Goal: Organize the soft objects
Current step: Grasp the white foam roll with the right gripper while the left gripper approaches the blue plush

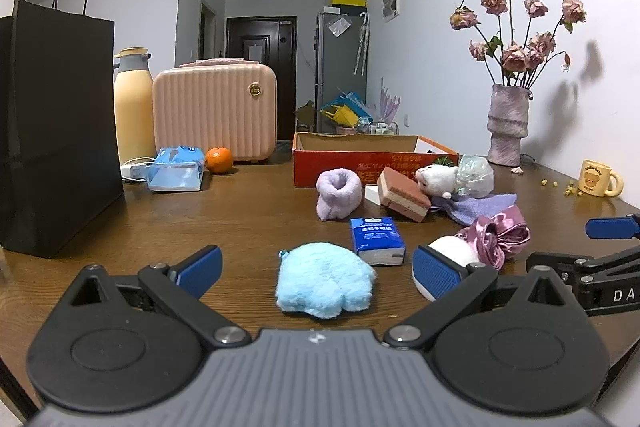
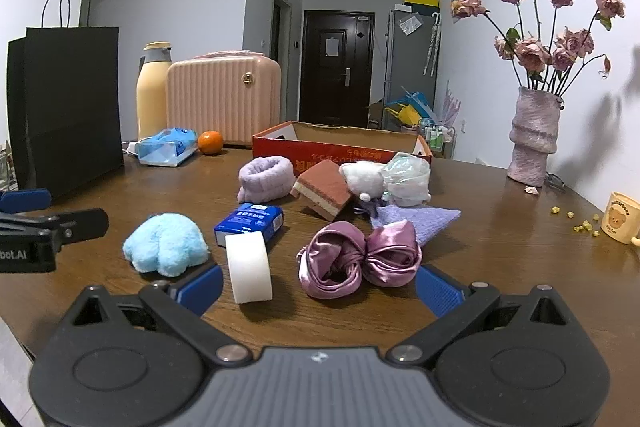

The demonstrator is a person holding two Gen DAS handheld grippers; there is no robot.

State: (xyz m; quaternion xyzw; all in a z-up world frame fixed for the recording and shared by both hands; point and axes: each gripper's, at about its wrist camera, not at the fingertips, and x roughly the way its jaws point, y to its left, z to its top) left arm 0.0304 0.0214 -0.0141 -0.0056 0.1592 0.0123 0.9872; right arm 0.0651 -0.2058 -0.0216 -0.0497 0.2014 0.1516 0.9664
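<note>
Soft goods lie scattered across the near half of a brown wooden surface [image 1: 248,219], none yet boxed. Nearest the left gripper [image 1: 316,267] sits a fluffy blue plush pouch [image 1: 326,281], framed between its blue-padded fingers [image 1: 434,277], which are spread wide and hold nothing. The right gripper [image 2: 318,285] is likewise spread and empty, with a pink satin scrunchie [image 2: 358,259] and a white tape roll [image 2: 248,267] standing on edge between its fingers.

Farther out rest a blue tissue pack [image 2: 250,223], a lilac towelling wristband [image 2: 264,179], a pink-and-cream sponge [image 2: 324,189], a small white plush toy [image 2: 364,177], a pale crinkled bundle [image 2: 408,175] touching it and a lilac cloth [image 2: 420,219]. Behind them stands an open red cardboard box [image 2: 340,151], the likely destination, though the task names none.

For the step at hand, apparently a first pickup, the left fingers would do best to drop low around the pouch's middle, close enough to compress the pile, and lift clear before crossing the clutter. The scrunchie's slippery satin calls for a deep bite through its gathered centre. Beyond the box, a black paper bag [image 1: 56,131], pink case [image 1: 216,111], orange [image 1: 219,159] and vase of dried roses [image 1: 508,125] line the far edge.
</note>
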